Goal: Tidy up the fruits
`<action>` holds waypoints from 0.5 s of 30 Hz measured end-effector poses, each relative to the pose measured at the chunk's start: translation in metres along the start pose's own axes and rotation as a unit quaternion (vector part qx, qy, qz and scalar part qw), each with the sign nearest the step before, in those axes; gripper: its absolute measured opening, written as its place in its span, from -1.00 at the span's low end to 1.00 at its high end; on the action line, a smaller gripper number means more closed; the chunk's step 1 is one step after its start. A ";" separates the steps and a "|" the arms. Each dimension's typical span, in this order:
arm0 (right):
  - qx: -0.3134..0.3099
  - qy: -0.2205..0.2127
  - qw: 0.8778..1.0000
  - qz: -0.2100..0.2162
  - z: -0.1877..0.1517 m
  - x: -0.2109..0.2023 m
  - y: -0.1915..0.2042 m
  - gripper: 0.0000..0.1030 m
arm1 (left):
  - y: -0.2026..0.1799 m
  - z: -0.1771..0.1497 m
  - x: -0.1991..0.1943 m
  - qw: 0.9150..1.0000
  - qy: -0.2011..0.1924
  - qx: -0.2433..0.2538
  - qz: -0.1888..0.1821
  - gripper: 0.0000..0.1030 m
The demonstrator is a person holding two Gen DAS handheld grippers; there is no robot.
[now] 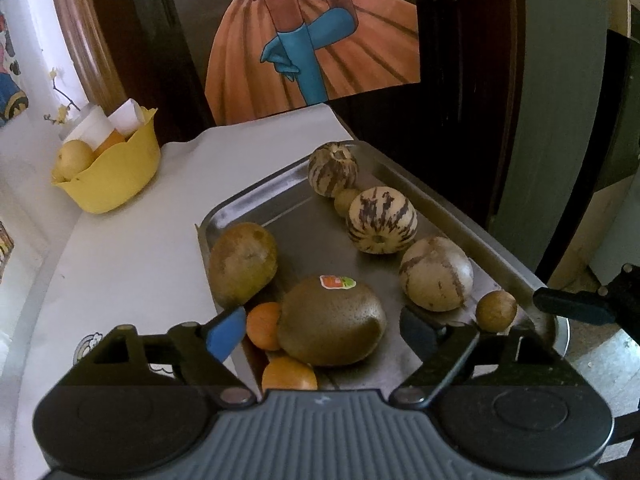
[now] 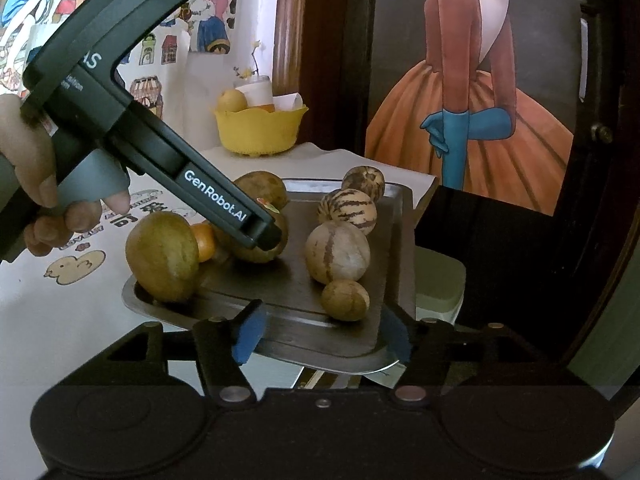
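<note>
My left gripper (image 1: 324, 330) hangs spread wide around the stickered brown kiwi (image 1: 332, 320) on the steel tray (image 1: 256, 204); two oranges (image 1: 264, 325) sit half hidden. My right gripper (image 2: 322, 336) gapes, empty. Beyond, the yellow basket (image 1: 116, 176).

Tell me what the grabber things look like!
Both are black plastic. The left gripper has two black fingers with blue pads and a ribbed grey body. From the right gripper, the left one shows white "GenRobot.AI" lettering and a grey handle in a bare hand.
</note>
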State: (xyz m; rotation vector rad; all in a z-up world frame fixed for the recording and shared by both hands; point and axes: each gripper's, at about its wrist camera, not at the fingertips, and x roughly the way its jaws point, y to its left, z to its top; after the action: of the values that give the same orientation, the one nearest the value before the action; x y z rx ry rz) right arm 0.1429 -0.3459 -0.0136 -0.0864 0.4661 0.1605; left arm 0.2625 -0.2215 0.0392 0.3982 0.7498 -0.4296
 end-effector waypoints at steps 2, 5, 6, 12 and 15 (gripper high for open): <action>0.001 -0.002 1.000 0.000 -0.001 -0.002 0.001 0.34 | 0.000 0.000 -0.003 1.000 -0.003 -0.001 0.000 0.78; -0.006 -0.008 1.000 -0.008 -0.002 -0.005 0.004 0.54 | 0.000 0.001 -0.010 1.000 -0.010 0.000 0.008 0.88; -0.007 -0.011 1.000 -0.010 -0.002 -0.006 0.004 0.56 | 0.001 0.002 -0.012 1.000 -0.014 -0.001 0.010 0.89; 0.007 -0.019 1.000 -0.010 0.000 -0.012 0.004 0.62 | 0.005 0.003 -0.028 0.999 -0.030 -0.003 0.021 0.97; 0.013 -0.025 1.000 -0.009 0.001 -0.016 0.006 0.68 | 0.007 0.000 -0.037 0.999 -0.037 -0.001 0.027 0.99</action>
State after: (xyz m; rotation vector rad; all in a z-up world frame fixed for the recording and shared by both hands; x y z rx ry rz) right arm 0.1288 -0.3421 -0.0055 -0.0613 0.4166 0.1381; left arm 0.2423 -0.2073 0.0674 0.3972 0.6665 -0.3905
